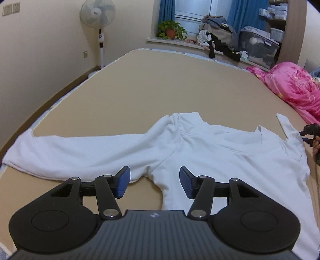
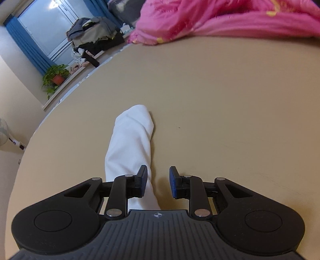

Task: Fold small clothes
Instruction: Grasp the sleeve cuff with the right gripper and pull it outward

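A white long-sleeved top [image 1: 200, 152] lies flat on the tan bed [image 1: 160, 90], collar pointing away from me. One sleeve [image 1: 60, 152] stretches out to the left. My left gripper [image 1: 155, 183] is open just above the armpit fold of that sleeve, with nothing pressed between its blue pads. The other sleeve [image 2: 132, 140] lies along the bed in the right wrist view, its cuff end far from me. My right gripper [image 2: 158, 183] is open over it; the cloth runs under the left finger [image 2: 143, 180] and the pads do not squeeze it. That gripper shows as a dark shape [image 1: 311, 130] at the left view's right edge.
A pink quilt [image 1: 292, 88] is bunched at the bed's right side [image 2: 230, 18]. Beyond the bed are a standing fan [image 1: 98, 16], a potted plant [image 1: 172, 30] on the sill, a pile of clothes [image 1: 216, 34] and a plastic storage box [image 1: 258, 48].
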### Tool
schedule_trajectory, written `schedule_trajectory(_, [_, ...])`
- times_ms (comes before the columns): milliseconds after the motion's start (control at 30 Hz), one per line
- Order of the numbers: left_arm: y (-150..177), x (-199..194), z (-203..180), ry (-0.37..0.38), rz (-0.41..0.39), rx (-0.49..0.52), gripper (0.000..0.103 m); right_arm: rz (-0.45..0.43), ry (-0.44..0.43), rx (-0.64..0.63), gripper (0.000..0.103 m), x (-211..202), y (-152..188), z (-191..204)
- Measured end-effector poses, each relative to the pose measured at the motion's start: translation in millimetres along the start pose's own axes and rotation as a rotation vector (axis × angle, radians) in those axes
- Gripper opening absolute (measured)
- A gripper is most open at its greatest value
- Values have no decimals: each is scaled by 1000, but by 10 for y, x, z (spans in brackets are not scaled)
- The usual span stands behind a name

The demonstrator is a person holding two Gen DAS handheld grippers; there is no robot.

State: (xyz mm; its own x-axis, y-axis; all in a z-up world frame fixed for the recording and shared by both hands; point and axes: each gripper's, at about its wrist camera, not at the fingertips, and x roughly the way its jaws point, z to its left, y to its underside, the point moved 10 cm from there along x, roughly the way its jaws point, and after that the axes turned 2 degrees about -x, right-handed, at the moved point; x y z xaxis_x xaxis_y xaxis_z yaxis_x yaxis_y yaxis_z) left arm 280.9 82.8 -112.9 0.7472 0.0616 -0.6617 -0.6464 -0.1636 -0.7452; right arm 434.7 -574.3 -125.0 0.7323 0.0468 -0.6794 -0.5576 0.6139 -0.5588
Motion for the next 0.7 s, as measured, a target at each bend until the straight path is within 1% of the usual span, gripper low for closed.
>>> schedule_trajectory(67, [-7, 20, -56, 13, 0, 15, 60, -6, 3, 16, 30, 135, -65, -14])
schedule_trajectory(133, [5, -23, -87, 10, -12, 45, 60, -11, -8, 49, 31, 274, -125, -31])
schedule_trajectory(267, [58, 9, -169, 11, -23, 108, 60, -39, -20, 60, 31, 489, -261, -11])
schedule_trajectory(367, [90, 57, -182, 11, -17, 135, 60, -46, -42, 70, 32, 594, -354, 44])
schedule_trajectory(467, [139, 129, -174, 6, 7, 139, 60, -29, -102, 92, 34, 692, -424, 167])
schedule_trajectory(533, [163, 151, -173, 8, 16, 137, 60, -13, -105, 80, 35, 748, -438, 237])
schedule_trajectory(567, [170, 156, -179, 7, 18, 137, 60, 7, -91, 54, 34, 801, -422, 268])
schedule_trajectory(600, [173, 159, -187, 6, 18, 140, 60, 11, -62, 12, 30, 839, -417, 296])
schedule_trajectory(633, [170, 155, -191, 5, 16, 144, 60, 0, -33, -25, 12, 839, -421, 309])
schedule_trajectory(667, [171, 152, -198, 3, 13, 147, 60, -1, -13, -40, 6, 844, -420, 306])
schedule_trajectory(700, [173, 146, -202, 2, 12, 149, 60, -1, -13, -23, 6, 816, -434, 279])
